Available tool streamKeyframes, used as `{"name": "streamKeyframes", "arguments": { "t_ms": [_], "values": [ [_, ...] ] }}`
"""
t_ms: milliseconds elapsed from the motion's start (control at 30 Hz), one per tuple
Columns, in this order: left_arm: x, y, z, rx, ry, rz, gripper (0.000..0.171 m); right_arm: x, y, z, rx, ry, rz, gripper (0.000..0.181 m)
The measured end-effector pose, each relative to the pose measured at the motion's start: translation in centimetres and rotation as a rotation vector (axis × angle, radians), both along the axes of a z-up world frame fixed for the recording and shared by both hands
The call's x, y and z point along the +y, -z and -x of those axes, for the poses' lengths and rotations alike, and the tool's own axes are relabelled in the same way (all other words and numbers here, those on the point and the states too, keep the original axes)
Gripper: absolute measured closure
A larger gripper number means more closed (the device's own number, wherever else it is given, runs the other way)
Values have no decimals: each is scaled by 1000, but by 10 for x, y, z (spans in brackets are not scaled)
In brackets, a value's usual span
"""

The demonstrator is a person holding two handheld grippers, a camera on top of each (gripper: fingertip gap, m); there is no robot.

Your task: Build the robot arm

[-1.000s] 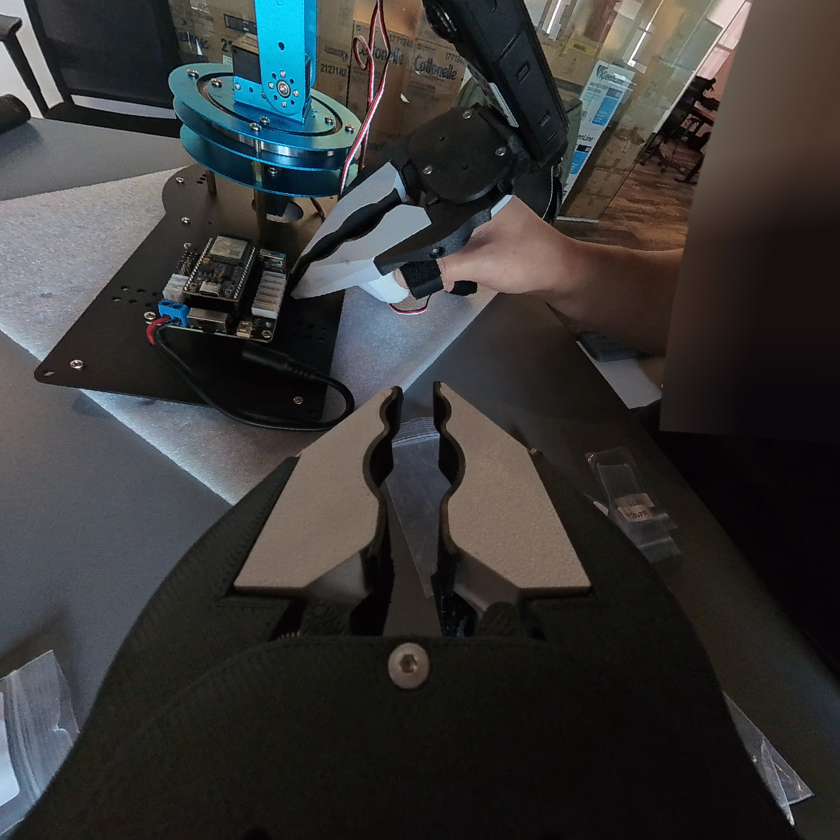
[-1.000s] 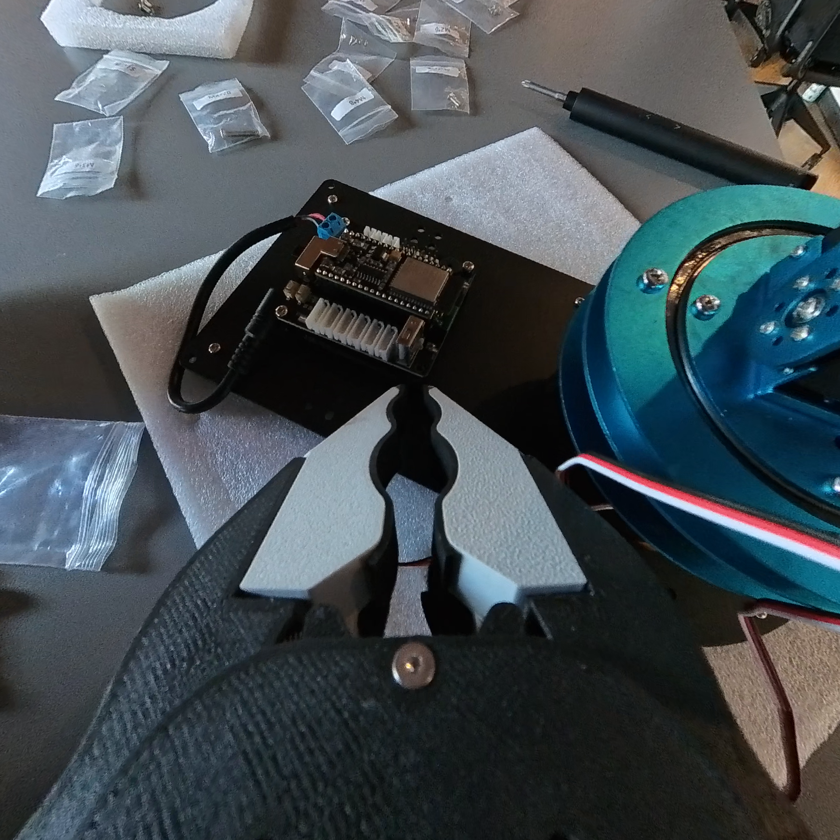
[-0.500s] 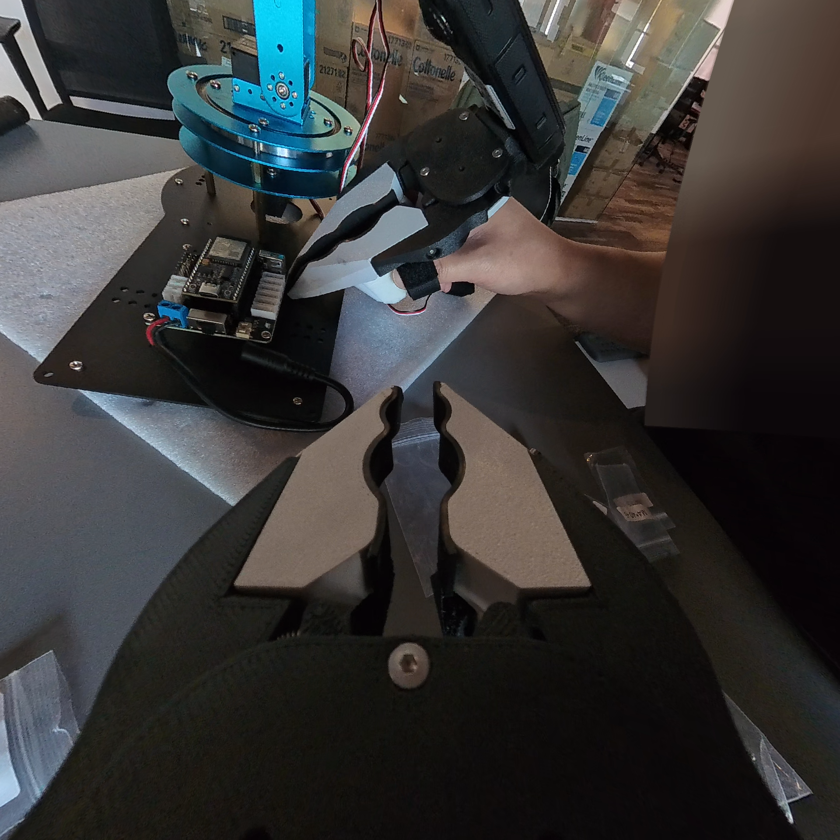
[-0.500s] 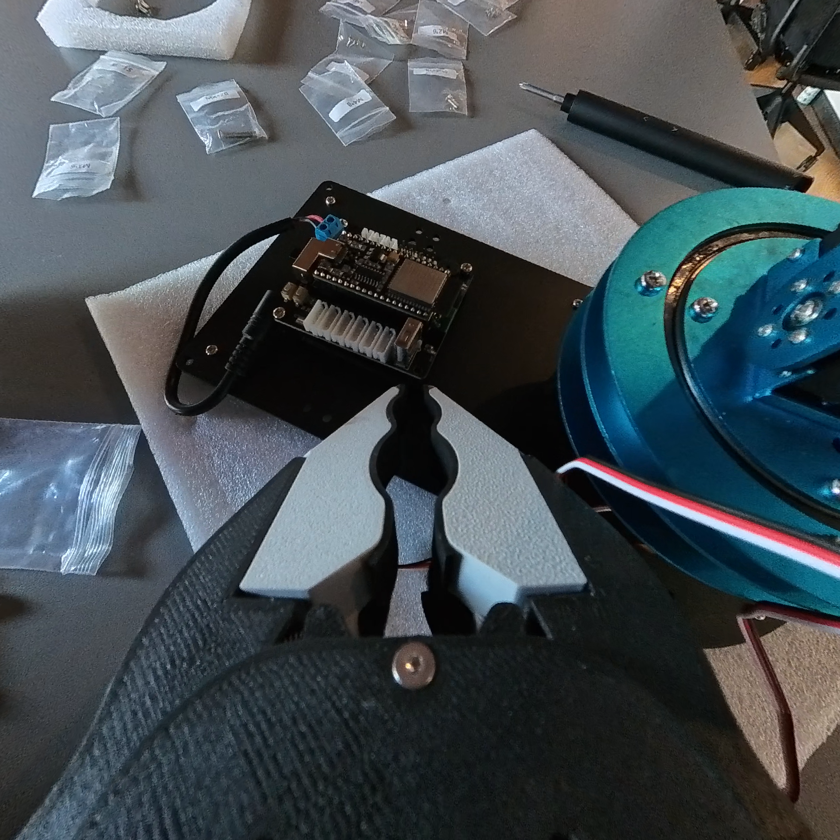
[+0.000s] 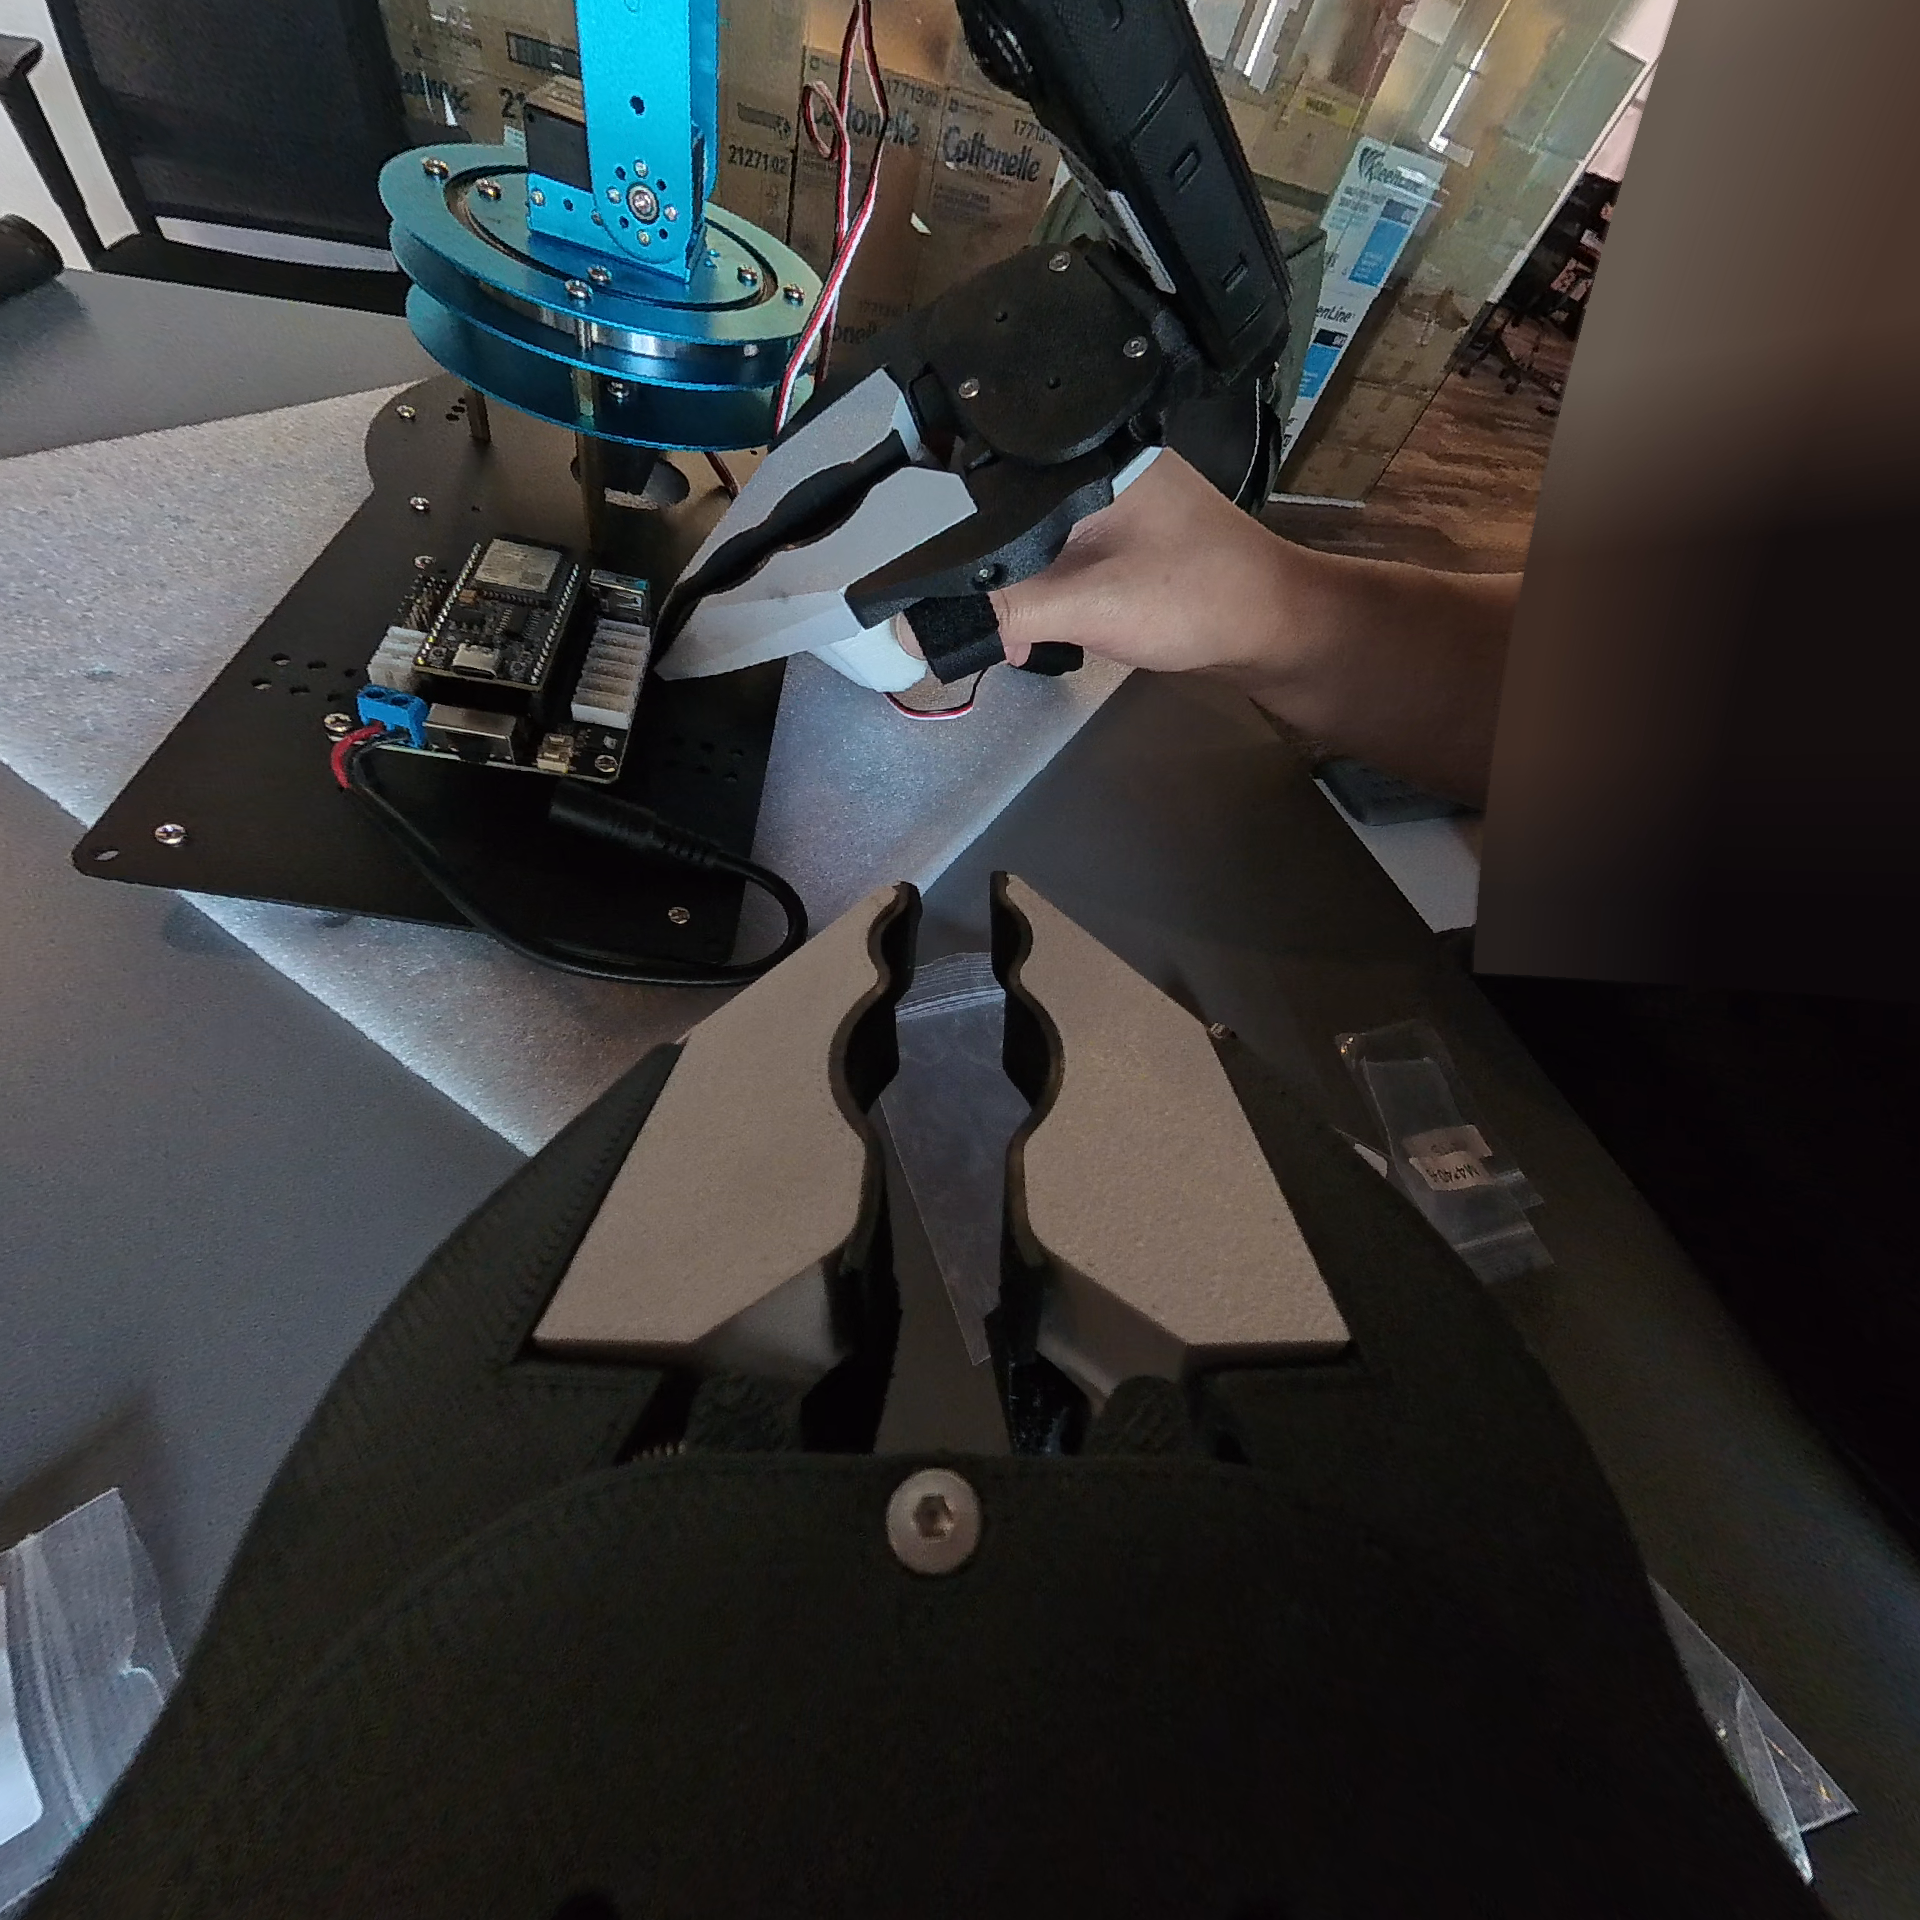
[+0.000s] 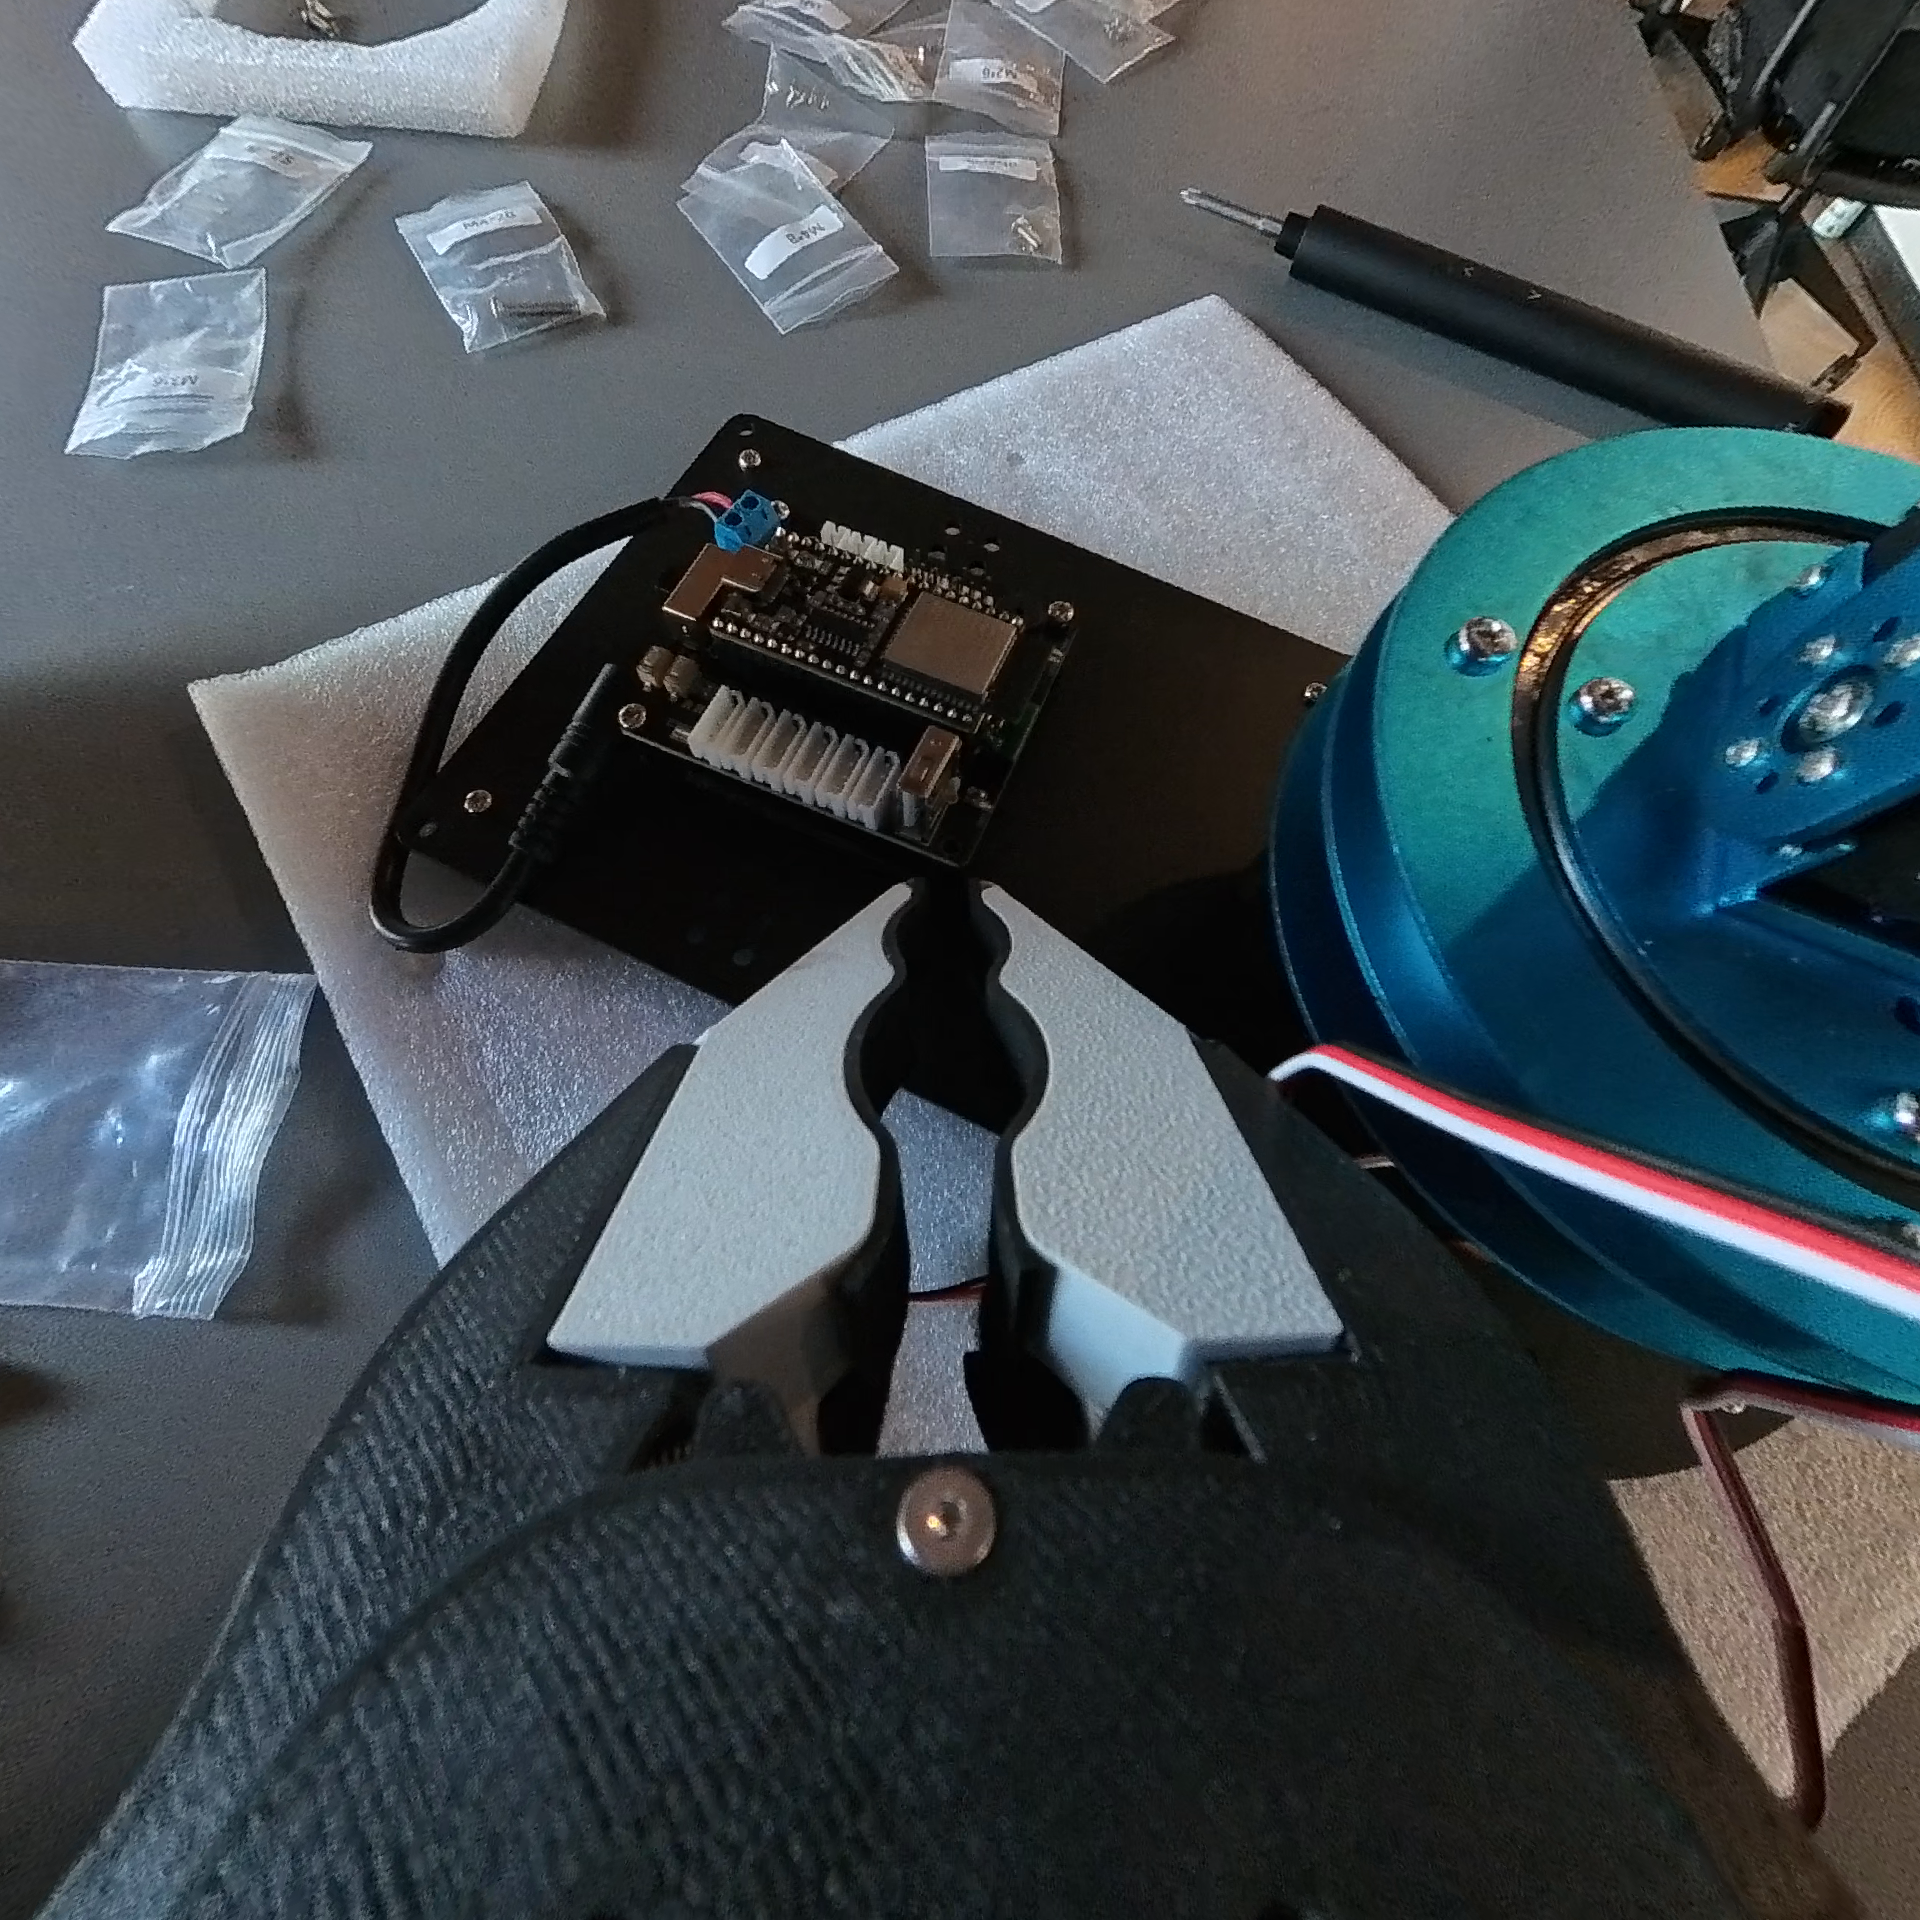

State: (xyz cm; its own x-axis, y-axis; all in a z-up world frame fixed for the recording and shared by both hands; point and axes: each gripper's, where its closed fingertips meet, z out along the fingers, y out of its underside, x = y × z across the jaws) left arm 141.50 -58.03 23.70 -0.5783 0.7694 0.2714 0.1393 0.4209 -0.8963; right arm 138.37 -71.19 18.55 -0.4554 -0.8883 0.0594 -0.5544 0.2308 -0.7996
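Both narrowly parted and empty, the left gripper (image 5: 954,896) hovers over a clear bag (image 5: 948,1091) while the right gripper (image 6: 945,896) nears the circuit board (image 6: 842,686), servo wire (image 6: 1558,1164) lying loose.

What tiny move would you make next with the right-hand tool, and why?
Probably ease the right gripper slightly forward toward the white connector row: its jaws stand narrowly apart, tips just short of the circuit board, pointing at that row.
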Motion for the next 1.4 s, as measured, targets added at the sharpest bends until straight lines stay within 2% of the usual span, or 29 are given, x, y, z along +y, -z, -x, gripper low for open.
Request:
{"name": "streamKeyframes", "arguments": {
  "t_ms": [667,767,867,1100,1133,1300,1400],
  "values": [
    [0,0,1,4,4,-5,159,7,-3,10,12,-8,26,169],
    [1,0,1,3,4,-5,160,12,-11,10,-22,-49,90,168],
    [0,2,1,0,-2,-8,159,19,-17,9,-45,-104,173,159],
    [-4,8,-5,21,-25,-32,159,26,-46,10,-142,-193,444,164],
    [-4,9,-6,25,-27,-36,159,24,-46,12,-124,-188,480,169],
    [-7,12,-9,31,-36,-41,159,20,-33,9,-38,-232,520,166],
    [-7,8,-11,59,-38,-34,158,16,-29,7,14,-271,561,157]
  ]
}}
